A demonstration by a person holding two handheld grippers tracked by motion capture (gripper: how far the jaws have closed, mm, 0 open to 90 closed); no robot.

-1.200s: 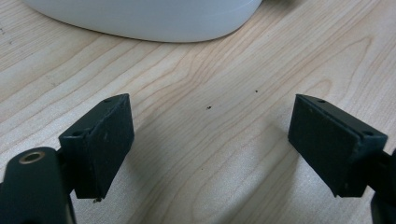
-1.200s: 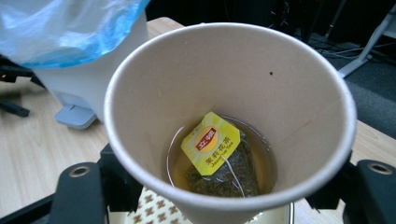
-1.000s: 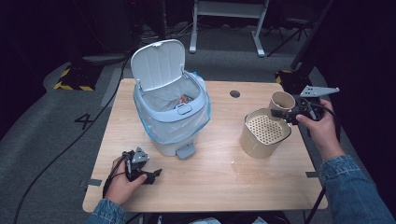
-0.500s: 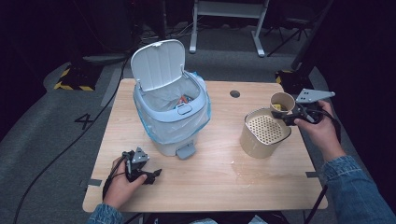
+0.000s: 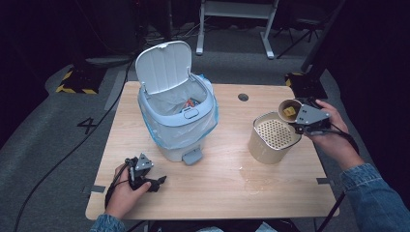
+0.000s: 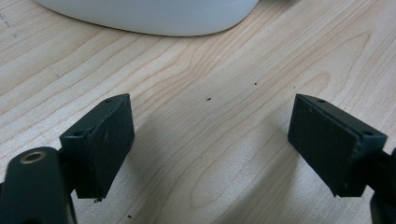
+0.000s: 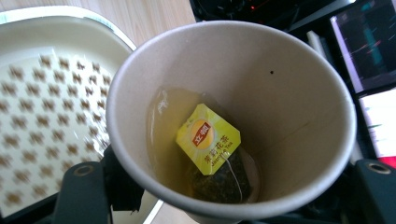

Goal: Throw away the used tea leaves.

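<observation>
Paper cup [image 7: 233,116] with teabag [image 7: 215,158]

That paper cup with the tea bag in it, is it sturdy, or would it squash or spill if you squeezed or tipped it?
The paper cup is thin-walled, so it would probably dent under a hard squeeze. It holds little, a tea bag and a shallow pool of tea, so it is likely light. Tilted towards the strainer tub, it could easily spill.

A pale wooden table [image 5: 227,193] stands on grey carpet [image 5: 58,140] in a dim room, a white desk frame [image 5: 237,19] behind it
</observation>
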